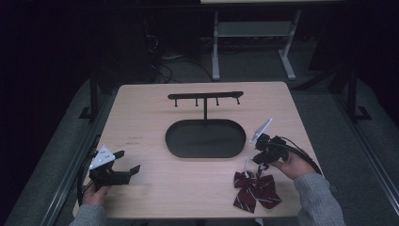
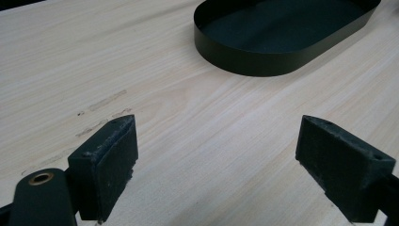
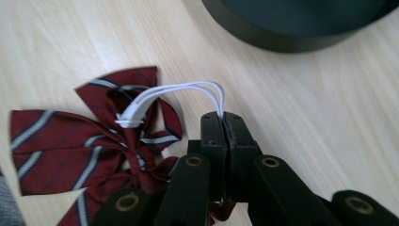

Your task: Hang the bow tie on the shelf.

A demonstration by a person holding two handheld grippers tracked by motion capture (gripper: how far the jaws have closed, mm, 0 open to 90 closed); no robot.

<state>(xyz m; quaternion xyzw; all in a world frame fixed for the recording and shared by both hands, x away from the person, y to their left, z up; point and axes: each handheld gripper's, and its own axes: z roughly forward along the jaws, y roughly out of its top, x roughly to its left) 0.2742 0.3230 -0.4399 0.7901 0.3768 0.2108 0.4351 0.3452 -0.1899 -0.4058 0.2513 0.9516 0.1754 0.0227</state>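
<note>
**White elastic pinched, bow tie on the wood**

White elastic loop point(image 3: 188, 92) runs into the closed jaws of the right gripper point(image 3: 225, 123), which are pressed together on the cord with no gap showing between them. The cord arcs from the jaw tips back to the knot of a dark red bow tie point(image 3: 84, 146) with white and navy stripes. It lies on the pale wooden table point(image 3: 329, 117), just left of the jaws in the right gripper view. From the high view the bow tie point(image 1: 256, 189) sits near the front right edge of the table point(image 1: 150, 113), directly below the right gripper point(image 1: 260, 161) and the hand point(image 1: 294, 165) holding it.

Beyond it, at the table's centre, stands a black oval tray point(image 1: 205, 138) with a hook bar point(image 1: 205, 96) on a thin post rising from its far rim.

At the front left, the left gripper point(image 1: 126, 161) is held with its pads point(image 2: 113, 160) wide apart, nothing between them, bare wood beneath and the tray's wall point(image 2: 263, 61) ahead.
</note>
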